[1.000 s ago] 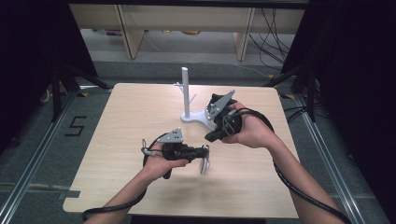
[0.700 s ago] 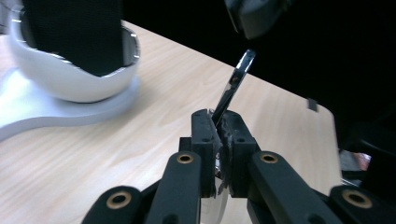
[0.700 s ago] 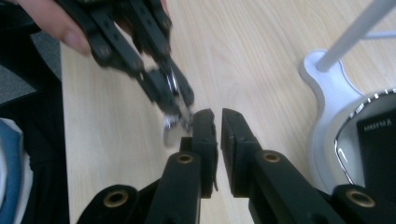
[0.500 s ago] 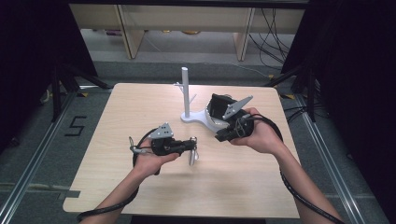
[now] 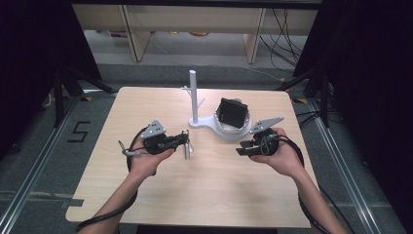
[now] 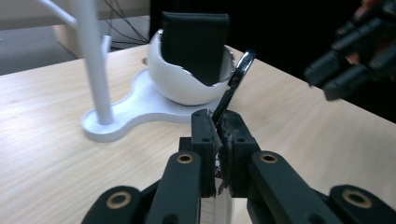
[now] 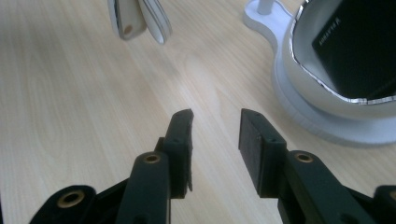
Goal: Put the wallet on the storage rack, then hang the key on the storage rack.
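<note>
Pulled back from the bowl (image 5: 234, 127), the right claw (image 5: 242, 149) now hovers over the counter (image 5: 209, 190), having left the black wallet (image 5: 232, 112) standing in it.

Its jaws are parted, holding nothing. Left claw (image 5: 186, 142) has shifted left and is clamped on a metal tool (image 6: 233, 84), possibly a folding opener, whose white handle (image 5: 186, 150) hangs below the jaws. White bowl sits on a stand (image 5: 199, 122) with an upright post (image 5: 193, 95) near the counter's far edge, beyond and between the two claws, both held in a person's hands.
</note>
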`<state>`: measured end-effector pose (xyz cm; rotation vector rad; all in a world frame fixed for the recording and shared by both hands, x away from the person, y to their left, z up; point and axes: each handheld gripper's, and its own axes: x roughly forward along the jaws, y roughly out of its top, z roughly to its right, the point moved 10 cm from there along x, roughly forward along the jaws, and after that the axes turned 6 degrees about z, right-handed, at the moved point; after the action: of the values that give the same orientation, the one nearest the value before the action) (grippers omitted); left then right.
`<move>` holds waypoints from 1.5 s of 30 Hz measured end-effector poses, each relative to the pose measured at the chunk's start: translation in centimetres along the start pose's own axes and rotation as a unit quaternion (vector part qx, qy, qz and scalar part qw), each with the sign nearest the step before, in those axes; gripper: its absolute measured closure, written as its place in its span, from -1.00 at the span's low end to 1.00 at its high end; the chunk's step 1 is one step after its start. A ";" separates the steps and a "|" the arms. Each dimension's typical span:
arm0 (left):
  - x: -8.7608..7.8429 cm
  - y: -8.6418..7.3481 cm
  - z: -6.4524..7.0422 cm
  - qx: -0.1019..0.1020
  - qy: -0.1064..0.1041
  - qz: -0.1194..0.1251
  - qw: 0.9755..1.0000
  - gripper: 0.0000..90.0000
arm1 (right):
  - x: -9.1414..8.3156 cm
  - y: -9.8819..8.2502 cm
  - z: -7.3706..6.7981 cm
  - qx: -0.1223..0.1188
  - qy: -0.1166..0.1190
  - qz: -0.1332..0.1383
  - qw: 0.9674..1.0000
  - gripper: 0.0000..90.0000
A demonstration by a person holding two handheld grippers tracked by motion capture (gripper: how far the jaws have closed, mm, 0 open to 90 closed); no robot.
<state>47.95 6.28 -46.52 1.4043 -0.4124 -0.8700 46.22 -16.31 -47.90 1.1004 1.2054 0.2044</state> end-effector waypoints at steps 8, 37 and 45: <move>0.0 0.8 -2.0 -0.002 0.045 0.013 0.999 0.88 | -0.2 -3.2 0.8 0.048 -0.018 0.012 0.999 0.39; 2.1 4.8 -8.2 -0.005 0.185 0.042 0.982 0.88 | -1.6 -7.7 2.0 0.105 -0.087 0.083 0.987 0.28; 2.8 5.5 -9.4 -0.002 0.218 0.041 0.975 0.88 | -1.5 -7.9 1.5 0.105 -0.082 0.083 0.988 0.28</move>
<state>58.03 10.19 -43.44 1.5150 -0.1318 -0.4737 43.65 -22.08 -53.07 1.3767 1.0048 0.1125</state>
